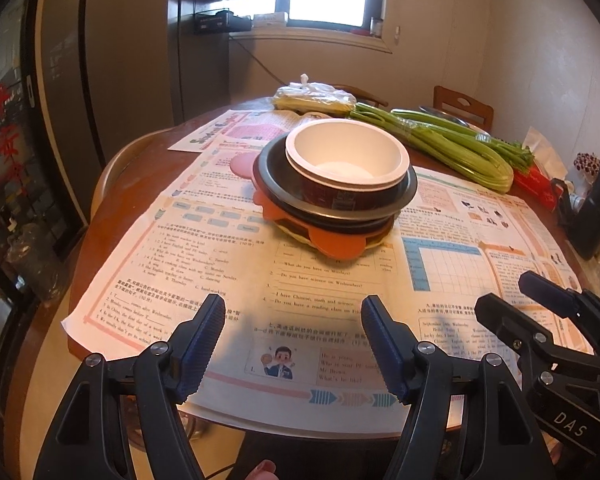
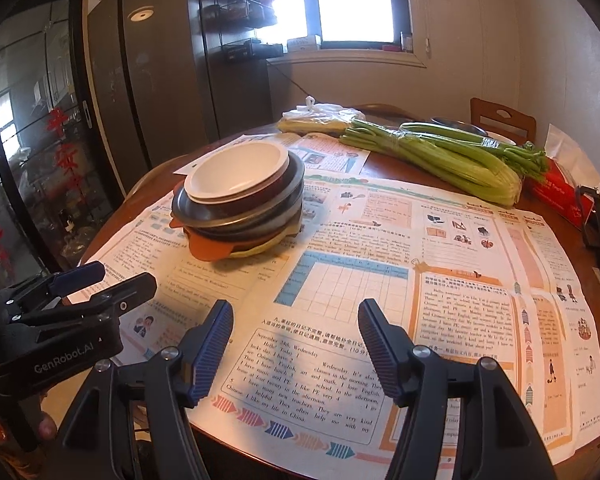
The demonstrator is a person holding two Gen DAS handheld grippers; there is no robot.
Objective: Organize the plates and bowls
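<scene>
A round bench (image 1: 100,216) is covered with printed worksheets (image 1: 228,264). On them stands a stack (image 1: 332,204) of plates and bowls: a white-lined bowl (image 1: 346,156) on top, dark bowls and plates beneath, an orange plate (image 1: 332,246) and what looks like a pale yellow one at the bottom, though the lower layers are hard to separate.

In the left wrist view the stack sits at 12 o'clock from the left hand-held gripper (image 1: 293,344), well apart from it. Its jaws stand apart with only paper showing between them. The right hand-held gripper (image 1: 512,296) enters at 3 o'clock, jaws also apart and empty.

In the right wrist view the stack (image 2: 240,208) lies at about 10 o'clock from the right hand-held gripper (image 2: 296,344), whose blue-padded fingers (image 2: 214,354) hang over the worksheets (image 2: 380,280), touching nothing. The left hand-held gripper (image 2: 116,276) shows at 9 o'clock.

Celery (image 2: 452,156) lies across the far side at 1 o'clock, beside a plastic bag (image 2: 320,118). A red box (image 2: 556,196) sits at 2 o'clock near the bench edge.
</scene>
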